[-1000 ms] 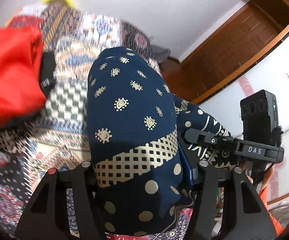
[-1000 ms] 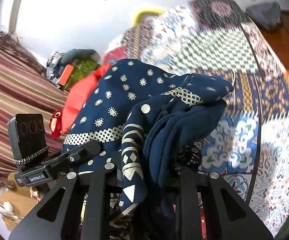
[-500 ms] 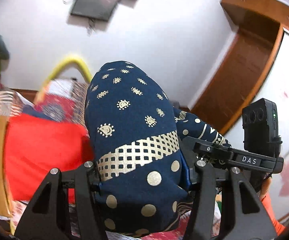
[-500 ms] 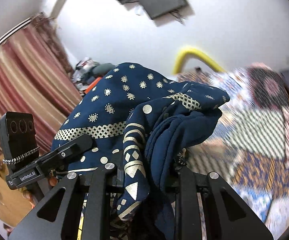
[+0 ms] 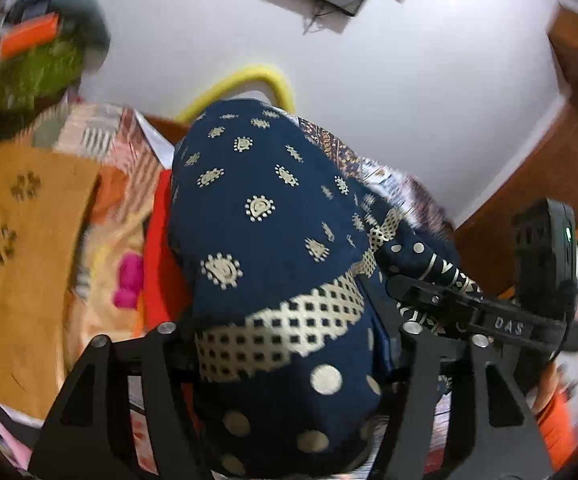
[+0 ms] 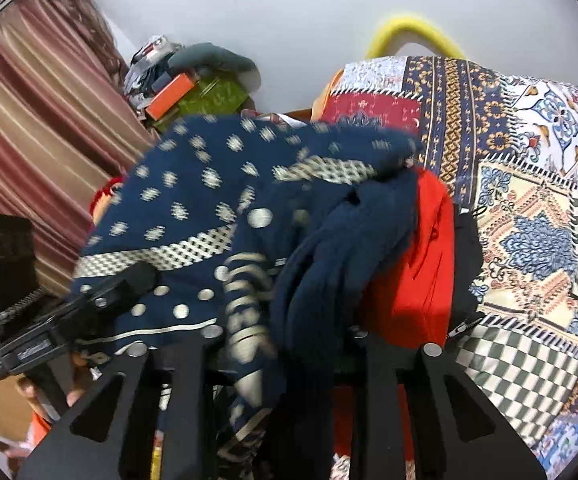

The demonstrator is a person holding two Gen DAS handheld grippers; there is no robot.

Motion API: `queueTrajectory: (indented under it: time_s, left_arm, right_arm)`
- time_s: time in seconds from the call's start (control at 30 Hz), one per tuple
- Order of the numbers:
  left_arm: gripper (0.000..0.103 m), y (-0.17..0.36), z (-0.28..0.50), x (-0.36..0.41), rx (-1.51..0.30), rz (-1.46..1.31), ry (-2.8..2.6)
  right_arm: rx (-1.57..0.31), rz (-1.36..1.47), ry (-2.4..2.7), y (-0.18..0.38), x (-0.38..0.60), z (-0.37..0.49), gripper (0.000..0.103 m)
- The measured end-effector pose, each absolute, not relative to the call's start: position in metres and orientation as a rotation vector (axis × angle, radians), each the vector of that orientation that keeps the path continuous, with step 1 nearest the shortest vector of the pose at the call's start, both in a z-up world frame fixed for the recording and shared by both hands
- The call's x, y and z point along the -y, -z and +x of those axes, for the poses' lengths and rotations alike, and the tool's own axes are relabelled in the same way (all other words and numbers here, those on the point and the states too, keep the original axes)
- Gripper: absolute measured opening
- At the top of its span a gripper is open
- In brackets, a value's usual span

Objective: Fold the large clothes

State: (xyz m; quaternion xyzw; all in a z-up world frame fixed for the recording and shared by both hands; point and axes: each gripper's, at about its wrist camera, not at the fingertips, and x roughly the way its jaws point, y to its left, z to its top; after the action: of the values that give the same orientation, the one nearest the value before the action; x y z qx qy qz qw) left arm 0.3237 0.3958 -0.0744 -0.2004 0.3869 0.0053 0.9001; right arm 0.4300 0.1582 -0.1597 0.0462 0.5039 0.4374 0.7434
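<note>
A navy garment (image 5: 273,240) with gold dots and a lattice band bulges up between the fingers of my left gripper (image 5: 285,332), filling the gap. The jaws are opening, but the cloth still touches both fingers. In the right wrist view the same garment (image 6: 217,208) drapes, blurred, over and between the fingers of my right gripper (image 6: 285,334). Those jaws are also opening with a bunched fold between them. Each view shows the other tool's black body (image 5: 489,320) (image 6: 49,336) close beside it. The garment hangs over a red garment (image 6: 421,272) on the bed.
A patchwork bedspread (image 6: 529,216) covers the bed at right. A yellow hoop (image 6: 409,28) leans on the white wall behind. A striped curtain (image 6: 29,120) and a cluttered pile (image 6: 193,84) stand at left. A tan cloth (image 5: 21,260) lies left, and a wooden door frame (image 5: 569,160) is at right.
Both grippers swung sideways together with the navy garment, from over the open bedspread towards the wall end of the bed. In the right view the cloth has sagged and now blurs.
</note>
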Motion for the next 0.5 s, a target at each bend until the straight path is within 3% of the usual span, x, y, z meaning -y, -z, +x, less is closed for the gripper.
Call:
queueTrajectory:
  time_s: [0.17,0.23,0.5]
  left_arm:
    - [0.084,0.074,0.323,-0.383,-0.813,-0.293,-0.034]
    - [0.084,0.073,0.324,-0.382,-0.83,-0.299,-0.039]
    - [0.086,0.061,0.299,-0.368,-0.845,-0.244,-0.124]
  right_arm:
    - [-1.068,-0.018,-0.903,0.151,-0.149,0.423,0.057]
    - [-1.023,-0.077,-0.852,0.146,-0.139,0.417,0.068]
    - [-1.028,-0.067,-0.716,0.13,-0.104,0.413,0.071]
